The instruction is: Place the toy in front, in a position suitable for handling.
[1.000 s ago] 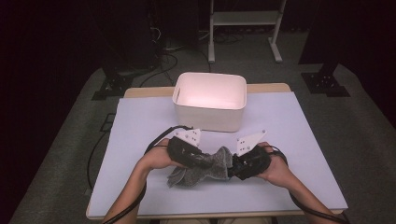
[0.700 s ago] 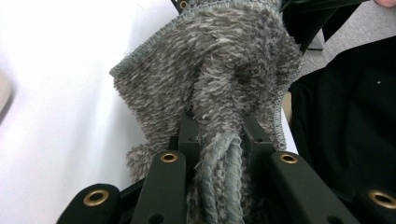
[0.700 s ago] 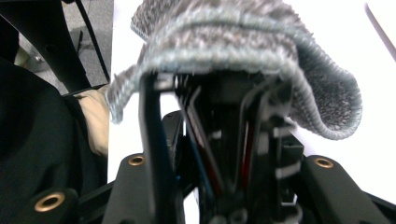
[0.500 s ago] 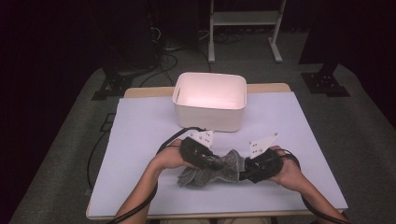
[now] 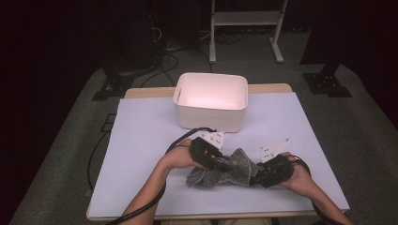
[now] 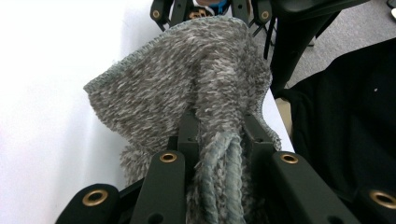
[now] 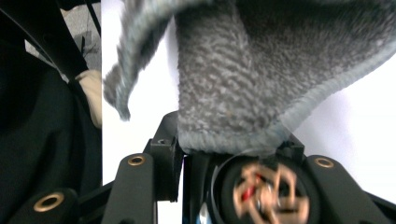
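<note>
A grey fluffy towel (image 5: 225,171) lies bunched near the table's front edge, spanning between both grippers. My left gripper (image 5: 220,164) is shut on its left end; in the left gripper view a rolled fold of the towel (image 6: 187,79) is pinched between the black jaws of the left gripper (image 6: 217,128). My right gripper (image 5: 257,178) holds the towel's right end. In the right gripper view the hemmed edge of the towel (image 7: 243,84) fills the gap of the right gripper (image 7: 229,142), and its jaws grip it from both sides.
A white bin (image 5: 211,110) stands open behind the towel, at the middle back of the pale table cover (image 5: 141,140). Cables trail from both grippers past the person's forearms. The table's front edge (image 5: 211,216) lies close below the hands.
Both hands have shifted to the right and a little toward the front edge, carrying the towel along. Both grips look unchanged.
</note>
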Tool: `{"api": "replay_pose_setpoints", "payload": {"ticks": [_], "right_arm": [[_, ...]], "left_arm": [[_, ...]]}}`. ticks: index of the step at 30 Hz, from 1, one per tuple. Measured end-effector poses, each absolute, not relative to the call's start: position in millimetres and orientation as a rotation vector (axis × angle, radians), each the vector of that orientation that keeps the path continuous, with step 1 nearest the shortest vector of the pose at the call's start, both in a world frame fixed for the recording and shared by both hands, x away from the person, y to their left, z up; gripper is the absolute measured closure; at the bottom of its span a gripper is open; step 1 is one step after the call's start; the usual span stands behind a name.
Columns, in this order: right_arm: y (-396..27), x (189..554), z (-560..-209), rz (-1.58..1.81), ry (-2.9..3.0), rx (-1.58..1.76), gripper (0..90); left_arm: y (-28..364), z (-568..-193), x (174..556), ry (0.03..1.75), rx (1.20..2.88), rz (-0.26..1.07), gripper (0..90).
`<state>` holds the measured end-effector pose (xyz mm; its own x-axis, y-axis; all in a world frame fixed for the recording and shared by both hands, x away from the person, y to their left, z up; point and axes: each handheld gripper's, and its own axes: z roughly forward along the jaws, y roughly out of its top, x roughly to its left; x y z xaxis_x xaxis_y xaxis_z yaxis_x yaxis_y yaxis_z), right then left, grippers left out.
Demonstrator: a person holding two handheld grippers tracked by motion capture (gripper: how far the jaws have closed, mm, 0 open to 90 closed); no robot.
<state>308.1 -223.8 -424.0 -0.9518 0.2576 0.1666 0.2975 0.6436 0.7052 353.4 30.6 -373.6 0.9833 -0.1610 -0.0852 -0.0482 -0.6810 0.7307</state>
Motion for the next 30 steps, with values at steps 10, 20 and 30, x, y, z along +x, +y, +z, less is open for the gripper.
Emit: {"api": "replay_pose_setpoints", "payload": {"ticks": [10, 20, 30], "right_arm": [[-226.0, 303.2, -434.7, -1.122, -2.854, -0.457, 51.2], [-219.1, 306.2, -431.9, -1.132, -2.846, -0.446, 55.6], [-159.5, 312.6, -425.1, -1.130, -2.812, -0.235, 55.6]], "left_arm": [[35.6, -368.0, 355.3, -0.130, 2.300, -0.171, 74.1], [58.0, -361.4, 349.9, -0.120, 2.308, -0.147, 74.0], [97.7, -351.0, 337.8, -0.087, 2.320, -0.111, 74.0]]}}
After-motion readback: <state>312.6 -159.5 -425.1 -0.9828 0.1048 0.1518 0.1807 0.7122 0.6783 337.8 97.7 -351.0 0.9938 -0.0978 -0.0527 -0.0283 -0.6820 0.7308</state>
